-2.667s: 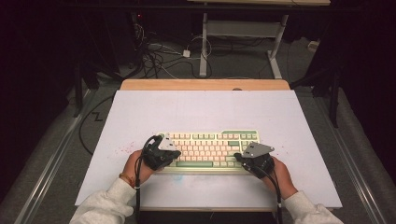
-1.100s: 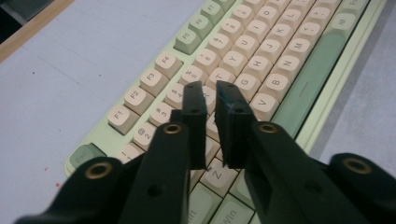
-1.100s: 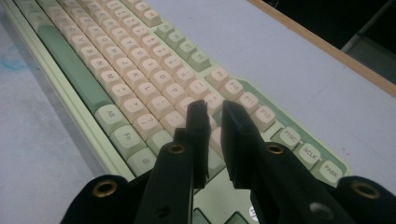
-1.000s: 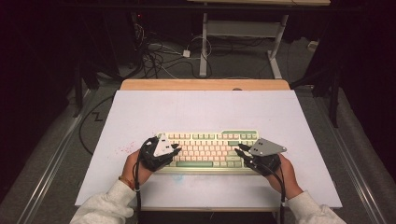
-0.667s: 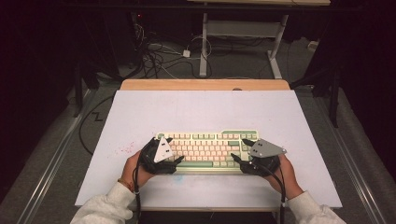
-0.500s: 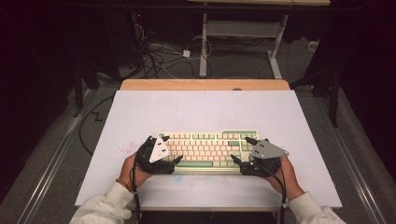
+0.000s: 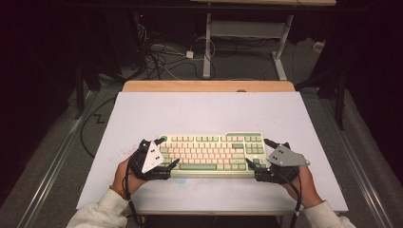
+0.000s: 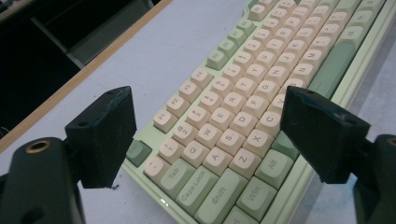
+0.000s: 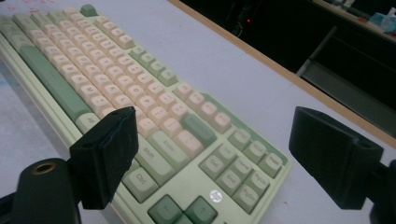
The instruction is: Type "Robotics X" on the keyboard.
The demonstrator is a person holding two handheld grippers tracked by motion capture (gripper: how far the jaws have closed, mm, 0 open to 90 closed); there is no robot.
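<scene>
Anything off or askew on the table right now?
Nothing serious. The keyboard lies flat and square on the white mat, with no gaps among its keys. Only oddity: faint pink and blue stains on the mat near the keyboard's left end and front edge.

My table [image 7: 204, 111] has a pale lilac-white top with a wooden strip along its far edge. On the floor beyond lie tangled black cables [image 7: 161, 57]; a white metal frame [image 7: 247, 31] stands far right of them.
</scene>
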